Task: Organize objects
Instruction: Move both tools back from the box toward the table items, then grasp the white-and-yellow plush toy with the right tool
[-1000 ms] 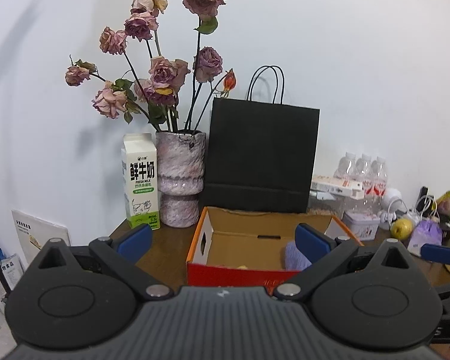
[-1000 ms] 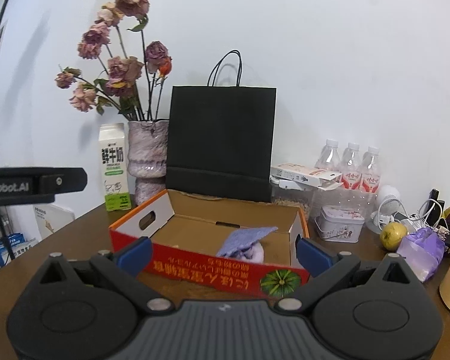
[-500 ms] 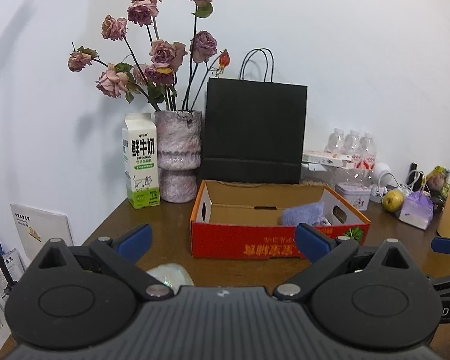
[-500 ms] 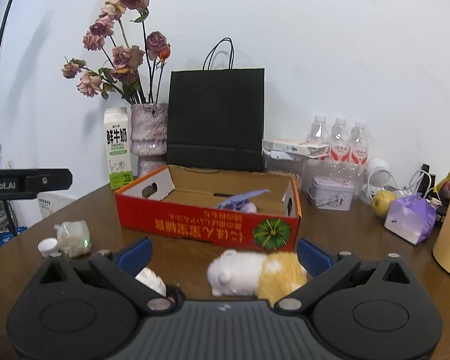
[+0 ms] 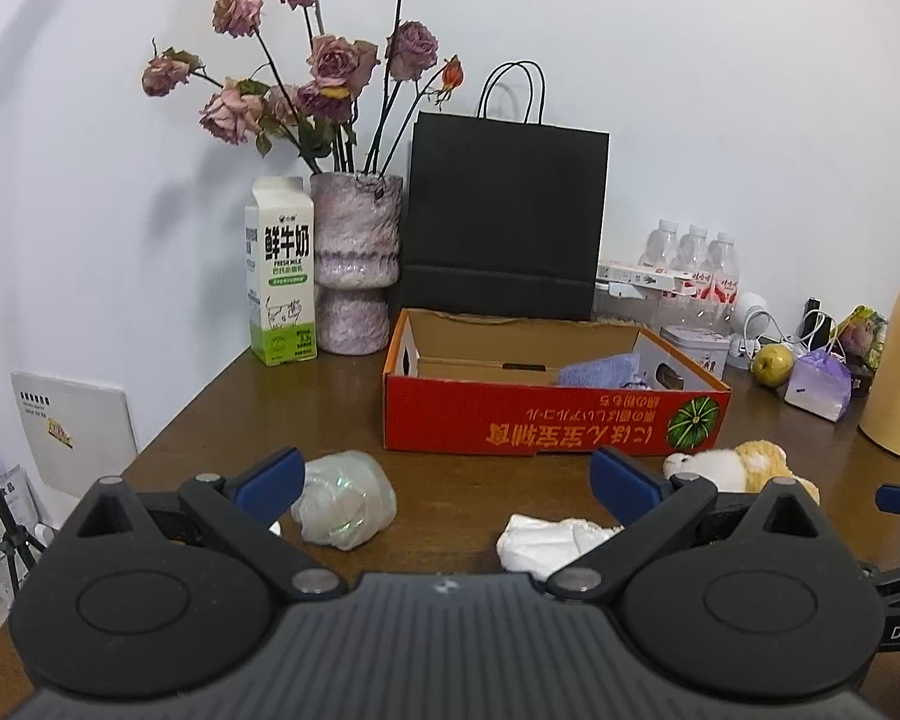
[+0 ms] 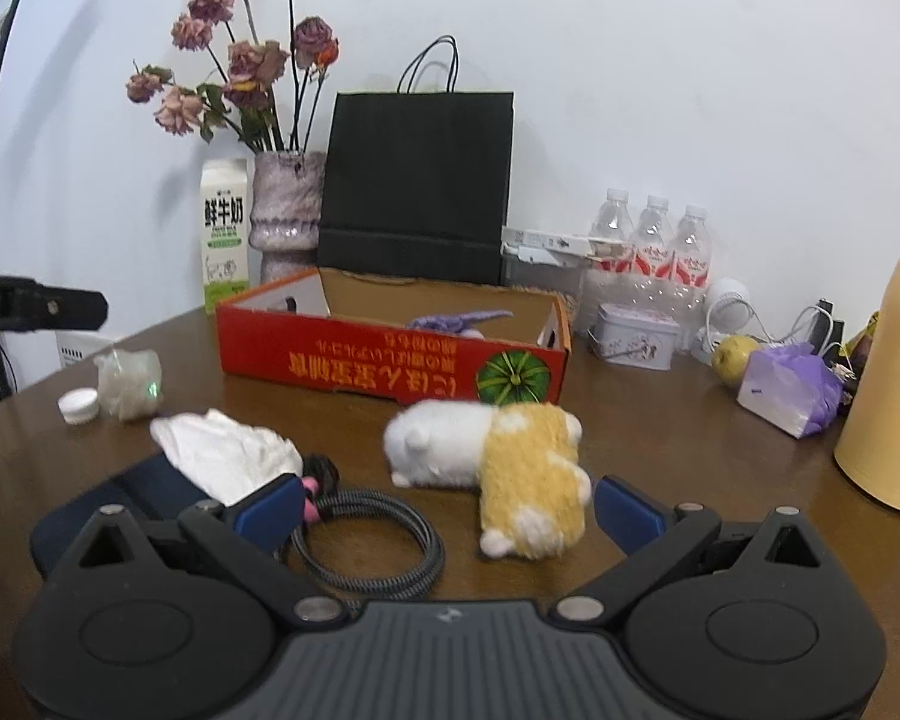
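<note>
Right wrist view puts your right claw (image 6: 447,510) wide open and empty, low over the counter (image 6: 660,420), with the plush toy (image 6: 498,462) lying just ahead between its fingers. Come down squarely over the yellow half and close gently; the plush will squash, so grip its middle. Keep clear of the coiled cable (image 6: 372,546) beside it. Your left claw (image 5: 444,480) is likewise spread and empty, near what looks like a crumpled white cloth (image 5: 552,540). The red box (image 6: 390,354) waits behind.
</note>
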A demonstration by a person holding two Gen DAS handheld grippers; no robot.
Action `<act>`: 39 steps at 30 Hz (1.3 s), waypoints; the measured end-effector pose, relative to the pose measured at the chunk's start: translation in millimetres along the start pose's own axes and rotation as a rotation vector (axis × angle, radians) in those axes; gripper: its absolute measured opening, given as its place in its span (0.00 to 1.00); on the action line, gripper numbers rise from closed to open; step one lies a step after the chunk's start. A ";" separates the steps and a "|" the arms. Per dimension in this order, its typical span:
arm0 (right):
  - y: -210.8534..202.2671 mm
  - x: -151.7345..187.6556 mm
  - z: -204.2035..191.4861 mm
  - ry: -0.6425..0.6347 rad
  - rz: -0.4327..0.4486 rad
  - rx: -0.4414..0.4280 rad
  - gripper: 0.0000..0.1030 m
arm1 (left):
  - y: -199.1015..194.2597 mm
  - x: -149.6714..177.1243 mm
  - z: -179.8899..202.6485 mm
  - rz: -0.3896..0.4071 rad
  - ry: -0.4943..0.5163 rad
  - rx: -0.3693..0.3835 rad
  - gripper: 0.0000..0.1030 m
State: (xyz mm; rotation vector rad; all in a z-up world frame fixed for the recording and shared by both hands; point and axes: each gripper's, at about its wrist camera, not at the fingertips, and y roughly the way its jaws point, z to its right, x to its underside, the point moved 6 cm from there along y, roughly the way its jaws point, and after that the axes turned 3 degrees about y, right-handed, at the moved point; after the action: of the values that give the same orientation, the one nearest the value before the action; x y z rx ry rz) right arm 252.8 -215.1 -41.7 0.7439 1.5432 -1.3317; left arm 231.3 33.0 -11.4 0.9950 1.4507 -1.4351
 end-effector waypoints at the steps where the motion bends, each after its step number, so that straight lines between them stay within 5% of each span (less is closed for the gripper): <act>1: -0.4 2.4 0.9 -0.001 -0.005 0.004 1.00 | 0.1 1.3 -0.8 -0.003 0.001 -0.001 1.00; 24: -7.0 34.4 33.6 0.073 -0.105 0.054 1.00 | 2.0 18.6 -17.3 -0.040 -0.003 -0.011 1.00; 39: 57.7 3.1 36.6 0.034 -0.081 0.077 0.93 | 6.9 19.9 -44.6 -0.060 -0.079 -0.074 1.00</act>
State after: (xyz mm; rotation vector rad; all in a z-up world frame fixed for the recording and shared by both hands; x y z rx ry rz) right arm 312.3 -237.7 -66.7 0.7624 1.5710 -1.4519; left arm 229.7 77.3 -33.0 0.8463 1.4755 -1.4369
